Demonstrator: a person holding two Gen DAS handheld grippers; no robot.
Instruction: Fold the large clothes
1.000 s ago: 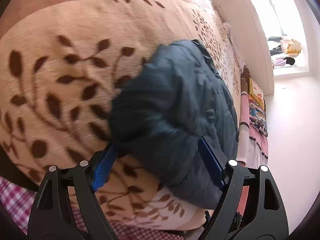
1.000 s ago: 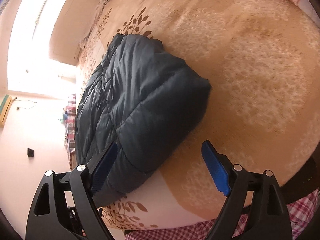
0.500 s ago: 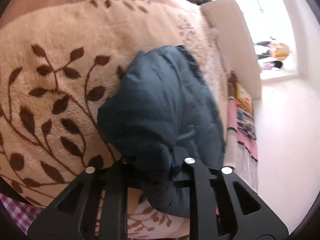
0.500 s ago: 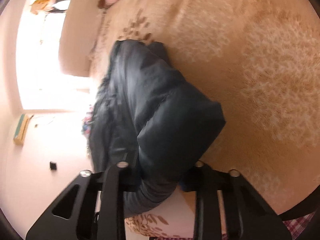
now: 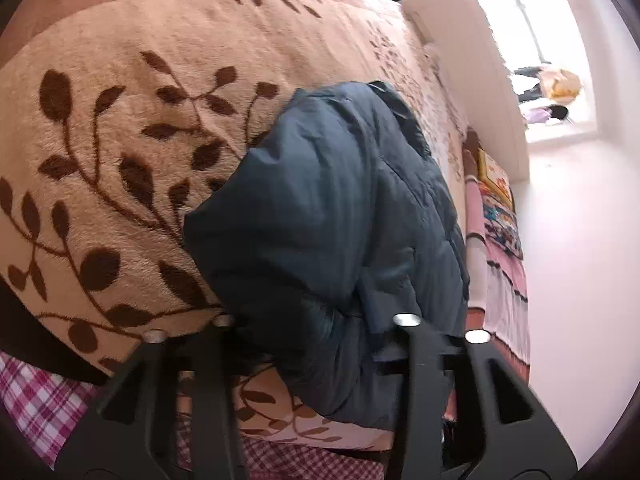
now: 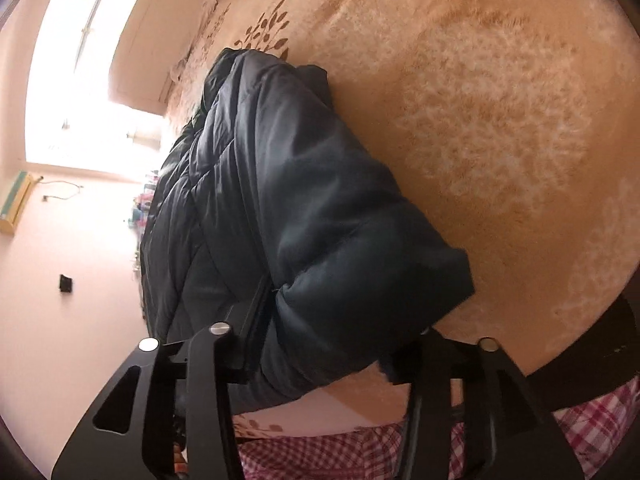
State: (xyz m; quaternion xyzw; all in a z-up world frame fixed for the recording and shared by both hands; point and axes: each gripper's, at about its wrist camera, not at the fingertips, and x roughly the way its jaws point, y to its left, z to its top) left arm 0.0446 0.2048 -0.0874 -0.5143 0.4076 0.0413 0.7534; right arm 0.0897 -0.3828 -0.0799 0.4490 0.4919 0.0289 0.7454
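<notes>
The left gripper has its fingers drawn in on the near edge of the jacket; padded fabric bulges up between the two black arms and hides the pads, so the grip reads as closed on cloth, though the contact itself is covered. The right gripper is in the same condition at the opposite near corner: its fingers are pressed into the jacket hem, with a thick roll of fabric filling the gap between them. From both tools the jacket extends directly forward, away from the person. It lies as a bulky, already doubled bundle on the blanket, close to the near edge of the bed. Its long axis runs from the grippers toward the collar end at the far side, roughly in line with the fingers of each gripper. The two grippers hold the same near end, one at each corner, so neither is nearer to the work than the other. Judged from this layout, the next fold would carry the held end forward along that long axis toward the collar end. The main risk is that the slippery, springy padding slides out of either grip or puffs open once released. Beyond the blanket a checked sheet shows at the bed edge.
</notes>
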